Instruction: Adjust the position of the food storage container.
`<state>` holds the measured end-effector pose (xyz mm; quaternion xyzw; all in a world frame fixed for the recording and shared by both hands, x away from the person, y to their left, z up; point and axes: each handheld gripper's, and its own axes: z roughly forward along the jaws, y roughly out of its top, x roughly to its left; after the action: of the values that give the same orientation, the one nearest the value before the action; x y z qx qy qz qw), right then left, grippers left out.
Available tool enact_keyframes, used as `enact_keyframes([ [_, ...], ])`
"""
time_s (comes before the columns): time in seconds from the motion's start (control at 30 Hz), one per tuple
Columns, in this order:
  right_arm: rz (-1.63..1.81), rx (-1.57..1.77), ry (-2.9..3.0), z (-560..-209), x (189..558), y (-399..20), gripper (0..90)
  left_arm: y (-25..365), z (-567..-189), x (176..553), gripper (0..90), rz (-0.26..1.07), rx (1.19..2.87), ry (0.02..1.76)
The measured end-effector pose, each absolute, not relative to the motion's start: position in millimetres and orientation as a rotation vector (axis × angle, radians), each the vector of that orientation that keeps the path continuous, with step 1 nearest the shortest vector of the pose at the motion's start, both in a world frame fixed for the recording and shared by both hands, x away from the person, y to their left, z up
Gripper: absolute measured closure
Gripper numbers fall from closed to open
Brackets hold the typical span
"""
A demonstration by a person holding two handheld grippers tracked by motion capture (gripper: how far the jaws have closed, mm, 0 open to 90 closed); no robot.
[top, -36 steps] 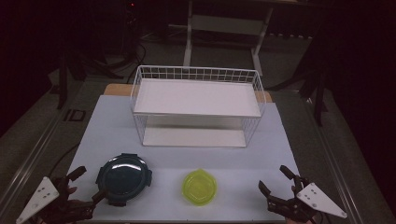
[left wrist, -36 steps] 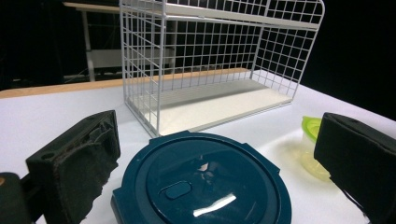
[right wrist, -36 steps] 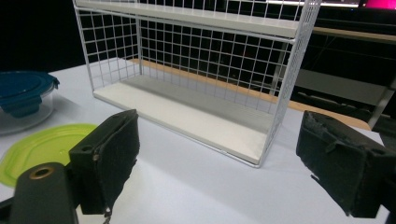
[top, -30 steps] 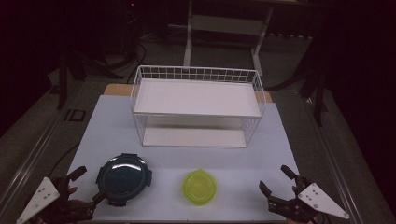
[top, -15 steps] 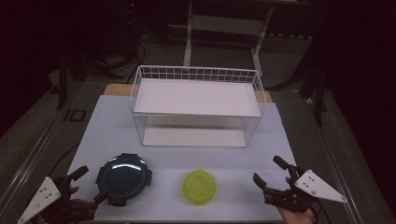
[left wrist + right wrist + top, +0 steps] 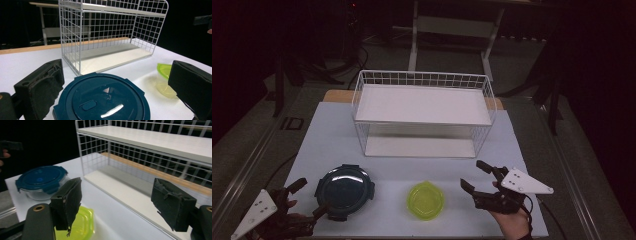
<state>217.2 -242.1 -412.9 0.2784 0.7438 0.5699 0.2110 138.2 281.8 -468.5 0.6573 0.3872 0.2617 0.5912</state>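
Nothing was picked up yet. Right gripper [image 6: 475, 178], jaws wide but just closing a little with nothing between them, sat just right of the yellow-green tub [image 6: 425, 199]. Left gripper [image 6: 310, 196] waited wide open around the blue-lidded dish [image 6: 345, 185], left of the tub. Both containers sat in front of the wire rack [image 6: 422, 111], still to be grabbed.

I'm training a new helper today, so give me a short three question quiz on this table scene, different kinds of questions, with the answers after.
1. True or false: the right gripper grips the yellow-green container.
2. Which container lies nearest the left gripper? A) blue-lidded container B) yellow-green container
3. Fill in: behind both containers stands a white wire ____.

Key:
1. False. Its jaws, which have just been closing a little, stand open beside the container with nothing between them.
2. A
3. rack
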Motion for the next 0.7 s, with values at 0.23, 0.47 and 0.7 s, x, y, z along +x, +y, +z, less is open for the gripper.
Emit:
enact_keyframes([
  [0.23,1.619,0.718,2.191,-418,231,-215,23.9,281,-469,138,0.0,0.608,1.534,0.897],
  [0.47,1.616,0.666,2.286,-427,240,-195,28.2,281,-469,138,0.0,0.61,1.543,0.893],
  [0.7,1.61,0.628,2.393,-442,249,-169,41.9,281,-469,138,0.0,0.609,1.544,0.892],
])
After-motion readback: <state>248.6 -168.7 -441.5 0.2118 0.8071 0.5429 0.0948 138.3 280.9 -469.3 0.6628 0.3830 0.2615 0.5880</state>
